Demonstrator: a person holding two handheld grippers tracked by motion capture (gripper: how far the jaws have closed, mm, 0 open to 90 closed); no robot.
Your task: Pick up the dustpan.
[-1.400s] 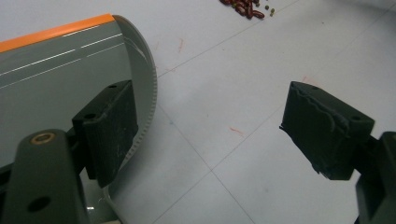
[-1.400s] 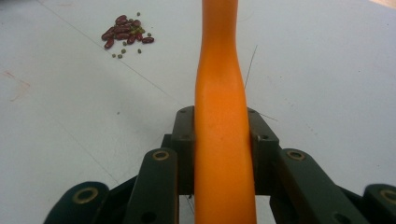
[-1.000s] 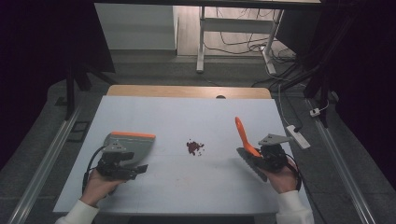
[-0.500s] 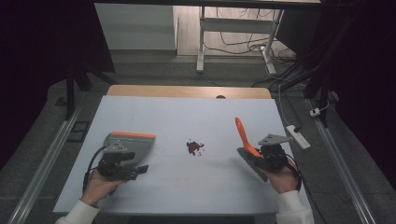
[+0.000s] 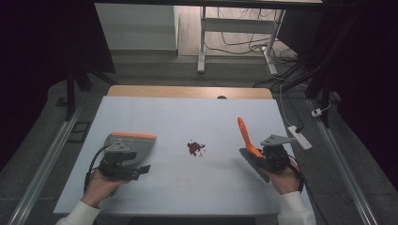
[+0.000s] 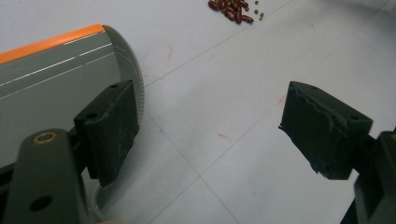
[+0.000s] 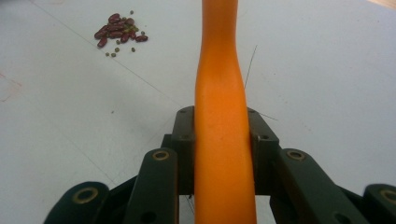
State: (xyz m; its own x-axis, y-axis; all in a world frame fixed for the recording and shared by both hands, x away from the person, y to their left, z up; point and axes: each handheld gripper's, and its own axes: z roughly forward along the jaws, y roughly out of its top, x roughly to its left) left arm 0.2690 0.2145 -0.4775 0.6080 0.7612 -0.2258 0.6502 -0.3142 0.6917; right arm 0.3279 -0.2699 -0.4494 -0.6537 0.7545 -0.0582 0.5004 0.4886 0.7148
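Tabletop scene with two hand-held grippers, seen from the person's side. A white table (image 5: pixel 187 112) carries a small heap of dark red beans (image 5: pixel 195 147) mixed with a few tiny greenish grains, lying near the middle, between the two hands and well apart from both.

Left: the left gripper (image 5: pixel 141 169) rests low over the near-left part of the table, held in the person's left hand (image 5: pixel 101 185). Its jaws stand wide apart and grasp nothing; in the left gripper view bare table shows between the two black pads (image 6: pixel 112 130). Just beside it on the far side lies a grey dustpan (image 5: pixel 133 143) with an orange strip along its far edge, flat on the table. In the left gripper view one pad sits at the rim of the dustpan's curved corner; whether it touches cannot be told. The beans lie farther off to the right.

Right: the right gripper (image 5: pixel 256 154), in the person's right hand (image 5: pixel 284 180), is clenched on the orange handle of a brush (image 5: pixel 244 133). The handle rises from the jaws and slants up toward the far left, its free end over the table to the right of the beans. In the right gripper view the handle (image 7: pixel 222 116) runs straight up between the two pads, which press on it from both sides. A dark brush head sits below the gripper on its near side.
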